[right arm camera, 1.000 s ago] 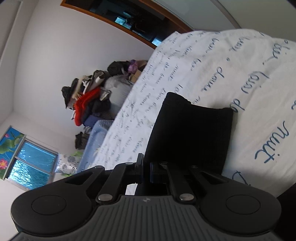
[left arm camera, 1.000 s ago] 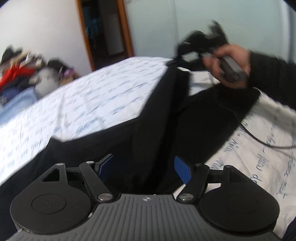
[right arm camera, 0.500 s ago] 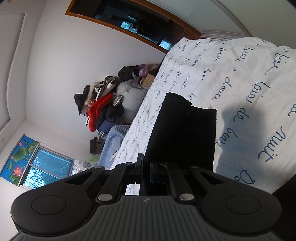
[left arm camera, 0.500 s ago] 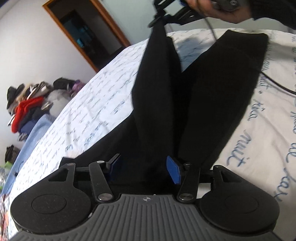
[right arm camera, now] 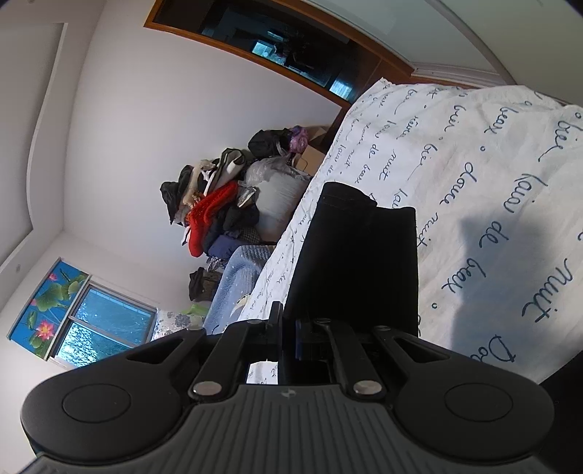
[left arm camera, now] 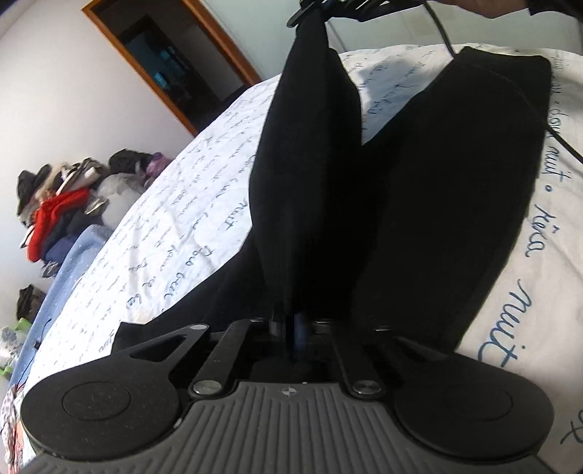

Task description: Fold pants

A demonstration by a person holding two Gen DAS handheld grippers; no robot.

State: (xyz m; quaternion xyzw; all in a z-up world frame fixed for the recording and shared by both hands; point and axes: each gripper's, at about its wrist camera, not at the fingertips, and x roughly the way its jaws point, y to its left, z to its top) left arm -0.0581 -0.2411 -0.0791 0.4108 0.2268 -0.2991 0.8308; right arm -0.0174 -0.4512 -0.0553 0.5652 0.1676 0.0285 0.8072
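Observation:
Black pants lie spread on the white bed sheet with blue handwriting. In the left wrist view my left gripper has its jaws closed together on a fold of the pants at their near end. One pant leg rises taut to my right gripper at the top edge, held by a hand. The other leg lies flat on the right. In the right wrist view my right gripper is shut on the black cloth, which hangs out in front of it.
A pile of clothes with a red garment and bags stands beside the bed near a dark wooden doorway. A blue quilt lies below it. A black cable crosses the sheet at the right. A window is low left.
My left gripper's jaws went from wide apart to closed on the pants. It moved in closer and rolled. The right gripper lifted the leg higher, out toward the top edge.

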